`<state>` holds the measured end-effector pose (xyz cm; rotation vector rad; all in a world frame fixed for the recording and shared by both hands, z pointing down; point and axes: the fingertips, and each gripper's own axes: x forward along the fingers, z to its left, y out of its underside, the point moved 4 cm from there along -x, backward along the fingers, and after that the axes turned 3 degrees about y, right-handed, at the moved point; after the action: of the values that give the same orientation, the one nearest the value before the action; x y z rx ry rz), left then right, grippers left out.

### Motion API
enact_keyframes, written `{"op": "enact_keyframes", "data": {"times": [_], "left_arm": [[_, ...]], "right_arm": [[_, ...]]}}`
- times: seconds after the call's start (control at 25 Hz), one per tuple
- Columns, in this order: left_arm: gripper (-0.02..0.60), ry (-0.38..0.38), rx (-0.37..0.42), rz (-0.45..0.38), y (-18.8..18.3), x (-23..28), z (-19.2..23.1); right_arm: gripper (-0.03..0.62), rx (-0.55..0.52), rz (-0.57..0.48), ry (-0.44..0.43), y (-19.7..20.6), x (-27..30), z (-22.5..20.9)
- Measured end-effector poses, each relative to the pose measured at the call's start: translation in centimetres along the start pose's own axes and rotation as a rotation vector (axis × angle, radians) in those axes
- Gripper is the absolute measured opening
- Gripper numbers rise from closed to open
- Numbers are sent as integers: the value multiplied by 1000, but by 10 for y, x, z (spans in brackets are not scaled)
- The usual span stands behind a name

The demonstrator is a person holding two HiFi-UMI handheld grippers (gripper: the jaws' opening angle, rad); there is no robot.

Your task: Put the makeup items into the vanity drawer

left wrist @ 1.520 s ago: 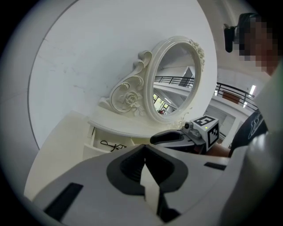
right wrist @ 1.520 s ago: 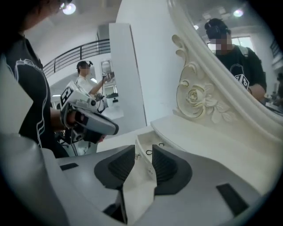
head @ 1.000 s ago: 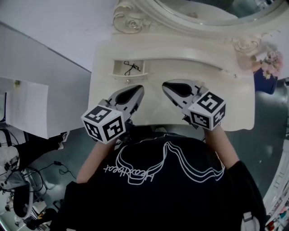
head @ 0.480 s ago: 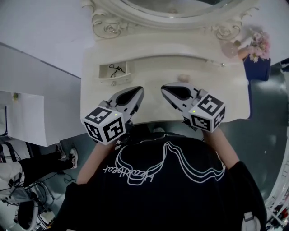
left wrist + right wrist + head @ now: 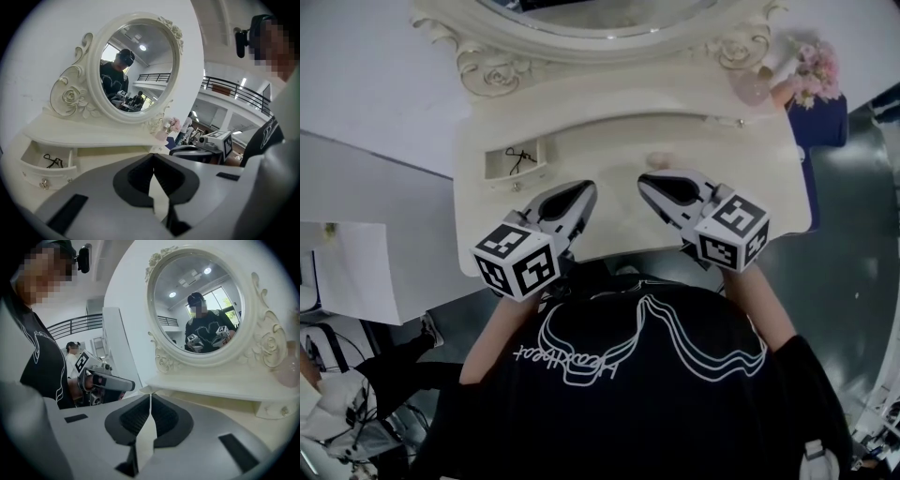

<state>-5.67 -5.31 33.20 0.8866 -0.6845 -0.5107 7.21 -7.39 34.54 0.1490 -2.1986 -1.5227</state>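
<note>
**Cream vanity table (image 5: 614,225) beneath us**

At its near edge we hold the left gripper (image 5: 584,190) and the right gripper (image 5: 645,181) side by side — jaws of each pressed together, nothing between them. Just beyond the right one a small pink item (image 5: 659,159) rests on the top. Farther left, the small drawer (image 5: 517,175) stands open — a black tangle (image 5: 518,157) inside. Behind rises the oval mirror (image 5: 581,36), pink flowers (image 5: 816,66) at its right.

Drawer (image 5: 497,170): open, left of vanity (image 5: 741,178); black tangle (image 5: 519,157) inside.
Left gripper (image 5: 584,190), right gripper (image 5: 645,181): side by side over vanity front.
Pinkish item (image 5: 658,159): near right gripper tip.
</note>
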Motion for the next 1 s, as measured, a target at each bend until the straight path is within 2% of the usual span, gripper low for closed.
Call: {"op": "enact_keyframes", "data": {"times": [0.2, 0.44, 0.56, 0.8, 1.0], "left_arm": [[7, 8, -13, 33, 6, 9, 4], [6, 17, -19, 63, 10, 15, 11], [6, 21, -17, 73, 9, 16, 16], [6, 17, -19, 94, 9, 13, 30], [6, 11, -22, 107, 7, 8, 44]], "right_arm": [[68, 39, -5, 76, 10, -10, -24], [177, 88, 20, 157, 32, -11, -54], [192, 97, 41, 191, 43, -7, -66], [264, 54, 124, 244, 68, 7, -90], [270, -10, 244, 310, 90, 20, -109]]}}
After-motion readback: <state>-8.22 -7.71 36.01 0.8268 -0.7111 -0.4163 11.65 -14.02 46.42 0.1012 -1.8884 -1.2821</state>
